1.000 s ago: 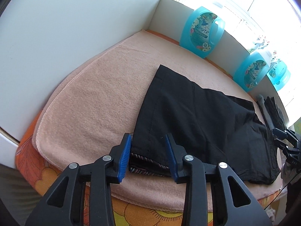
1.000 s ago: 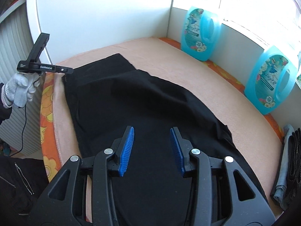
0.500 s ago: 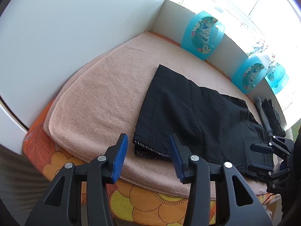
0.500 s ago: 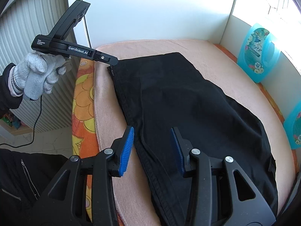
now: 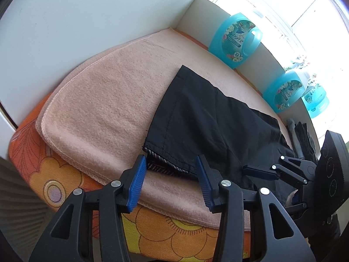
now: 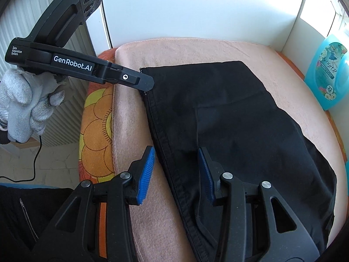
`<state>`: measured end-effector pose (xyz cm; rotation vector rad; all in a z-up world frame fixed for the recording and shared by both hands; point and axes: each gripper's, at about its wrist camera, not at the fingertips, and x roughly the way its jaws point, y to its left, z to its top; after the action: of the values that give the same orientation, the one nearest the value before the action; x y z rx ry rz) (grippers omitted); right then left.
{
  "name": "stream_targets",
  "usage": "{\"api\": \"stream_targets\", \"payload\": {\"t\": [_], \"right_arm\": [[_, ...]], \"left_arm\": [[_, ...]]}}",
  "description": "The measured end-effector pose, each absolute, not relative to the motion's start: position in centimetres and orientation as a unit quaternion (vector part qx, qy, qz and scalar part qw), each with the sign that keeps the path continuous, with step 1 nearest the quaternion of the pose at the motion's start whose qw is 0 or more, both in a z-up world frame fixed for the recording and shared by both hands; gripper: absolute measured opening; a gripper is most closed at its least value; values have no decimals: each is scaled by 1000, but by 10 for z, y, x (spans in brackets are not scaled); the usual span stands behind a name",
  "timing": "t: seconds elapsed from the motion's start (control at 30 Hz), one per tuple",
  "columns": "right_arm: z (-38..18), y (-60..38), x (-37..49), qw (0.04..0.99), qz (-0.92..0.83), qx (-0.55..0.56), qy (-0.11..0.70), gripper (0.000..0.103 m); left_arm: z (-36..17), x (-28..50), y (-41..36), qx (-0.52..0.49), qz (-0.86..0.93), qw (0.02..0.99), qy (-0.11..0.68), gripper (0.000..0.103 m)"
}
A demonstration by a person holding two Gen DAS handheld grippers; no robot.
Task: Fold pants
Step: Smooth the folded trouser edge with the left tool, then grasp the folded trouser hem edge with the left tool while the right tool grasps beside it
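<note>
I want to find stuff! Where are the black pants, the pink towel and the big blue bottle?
black pants (image 5: 196, 118): left wrist view, on the flat top layer.
pink towel (image 5: 104, 100): left wrist view, on its bare part left of the pants.
blue bottle (image 5: 234, 40): left wrist view, on its label.

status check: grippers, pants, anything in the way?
Left hand-held gripper open at pants hem, jaws just opened. Right hand-held gripper open over near edge. Pants folded flat on pink towel. Nothing blocking.
</note>
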<state>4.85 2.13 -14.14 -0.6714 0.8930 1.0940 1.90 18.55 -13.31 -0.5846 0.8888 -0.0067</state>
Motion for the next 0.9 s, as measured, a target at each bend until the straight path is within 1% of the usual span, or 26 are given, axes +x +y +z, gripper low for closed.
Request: {"api": "stream_targets", "payload": {"t": [0.23, 0.33, 0.37, 0.43, 0.73, 0.8, 0.83, 0.87, 0.9], "right_arm": [[-146, 16, 52, 714, 481, -301, 410, 42], [-137, 17, 48, 716, 496, -292, 396, 43], [-136, 20, 46, 714, 500, -292, 392, 49], [-134, 28, 42, 712, 509, -294, 385, 55], [-150, 71, 42, 708, 506, -324, 370, 55], [-153, 72, 48, 714, 499, -317, 376, 50], [-154, 72, 51, 715, 498, -310, 380, 46], [-154, 71, 54, 717, 496, -305, 382, 40], [-155, 70, 57, 719, 493, -302, 385, 37]], "left_arm": [[-131, 9, 180, -296, -25, 867, 400, 44], [-131, 9, 189, -323, -37, 860, 394, 44], [-131, 10, 192, -327, -39, 858, 394, 44], [-131, 13, 193, -325, -43, 858, 396, 44], [-127, 16, 197, -333, -48, 857, 391, 44], [-127, 16, 198, -335, -50, 857, 389, 44], [-127, 16, 198, -336, -51, 856, 388, 44], [-127, 16, 199, -336, -51, 856, 389, 44], [-127, 15, 199, -335, -49, 857, 389, 44]]}}
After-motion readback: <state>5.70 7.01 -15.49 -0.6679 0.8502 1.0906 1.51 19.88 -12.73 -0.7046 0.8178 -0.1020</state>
